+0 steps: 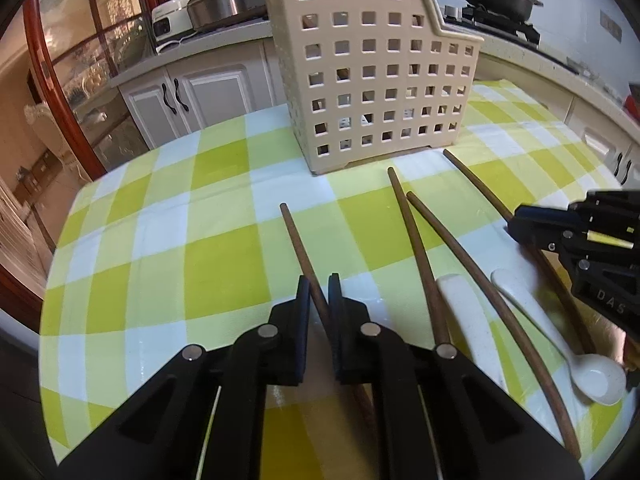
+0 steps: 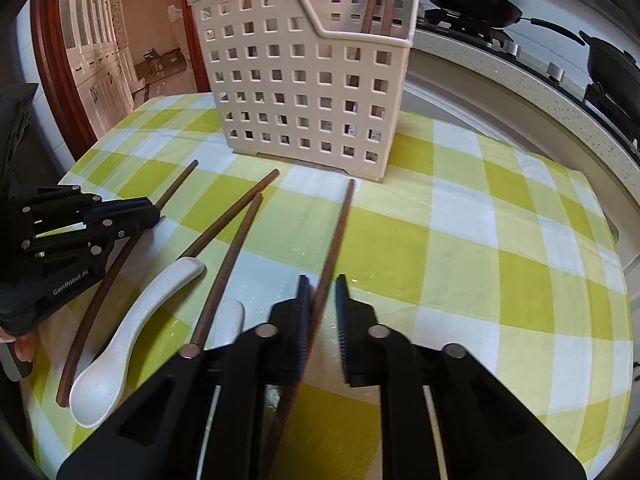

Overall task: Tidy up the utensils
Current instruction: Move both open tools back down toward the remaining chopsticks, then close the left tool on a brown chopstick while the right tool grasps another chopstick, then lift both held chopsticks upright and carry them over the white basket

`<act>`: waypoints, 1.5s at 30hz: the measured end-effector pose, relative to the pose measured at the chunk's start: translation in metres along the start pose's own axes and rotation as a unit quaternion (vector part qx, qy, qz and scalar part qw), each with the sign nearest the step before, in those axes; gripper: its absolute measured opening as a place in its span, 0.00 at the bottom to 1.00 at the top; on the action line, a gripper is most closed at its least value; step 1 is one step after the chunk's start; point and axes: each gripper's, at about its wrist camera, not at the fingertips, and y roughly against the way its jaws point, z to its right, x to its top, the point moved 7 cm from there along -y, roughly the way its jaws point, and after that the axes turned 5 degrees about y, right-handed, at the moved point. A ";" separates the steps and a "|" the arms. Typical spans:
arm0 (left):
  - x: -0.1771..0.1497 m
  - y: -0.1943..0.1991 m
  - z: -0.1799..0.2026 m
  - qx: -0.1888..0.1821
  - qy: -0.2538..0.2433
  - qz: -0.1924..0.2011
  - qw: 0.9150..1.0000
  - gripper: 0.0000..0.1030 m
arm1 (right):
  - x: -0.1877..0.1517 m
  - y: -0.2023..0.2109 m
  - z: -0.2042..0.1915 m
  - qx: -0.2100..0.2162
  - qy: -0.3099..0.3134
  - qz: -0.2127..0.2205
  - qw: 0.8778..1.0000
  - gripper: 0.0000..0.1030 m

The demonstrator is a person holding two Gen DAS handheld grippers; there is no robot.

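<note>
- Left gripper [image 1: 319, 292]: clenched on chopstick A [image 1: 298, 240], pads pinching it partway along its shaft. Long axis runs away from cam toward caddy [image 1: 372, 76], far tip pointing at caddy's near-left corner; tip stops short, well apart from it. Near end passes under gripper body.
- Right gripper [image 2: 322, 294]: jaws closed in on chopstick B [image 2: 340, 224]. Stick lies against left pad; a thin gap shows at right pad in right wrist view. Axis runs toward caddy base, tip just short of its near-right foot.
- Both sticks appear to lie on checked cloth [image 2: 460, 240], green/white; lift off cloth cannot be told.
- Between the grippers, loose on cloth: 2 more chopsticks [image 2: 236, 236], roughly parallel, far tips nearly together, pointing toward caddy. 2 white spoons [image 2: 132, 320] beside them. One spoon's handle rests against a stick; the other spoon is partly hidden by right gripper body.
- Caddy: beige, perforated, upright at far edge of table. 2 chopsticks [image 2: 380, 0] stand upright in its taller rear compartment.
- Nothing lies between stick tips and caddy.
- Pose: both grippers tilted down, pointing fwd toward caddy, side by side, well apart. Fingertips of a hand [image 2: 24, 346] show under left gripper body.
- Bkgd: counter w/ stove, black pans [image 2: 468, 0], steel pot [image 1: 224, 4].
</note>
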 end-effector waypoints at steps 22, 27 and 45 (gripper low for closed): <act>0.014 0.043 -0.014 -0.046 0.048 0.052 0.996 0.07 | 0.014 0.047 0.017 0.022 -0.042 0.056 0.997 0.06; 0.024 0.073 -0.017 -0.048 0.054 0.087 0.994 0.07 | 0.019 0.069 0.020 0.020 -0.049 0.076 0.996 0.06; 0.044 0.161 -0.012 -0.052 0.049 0.166 0.983 0.06 | 0.029 0.145 0.017 -0.004 -0.039 0.136 0.990 0.06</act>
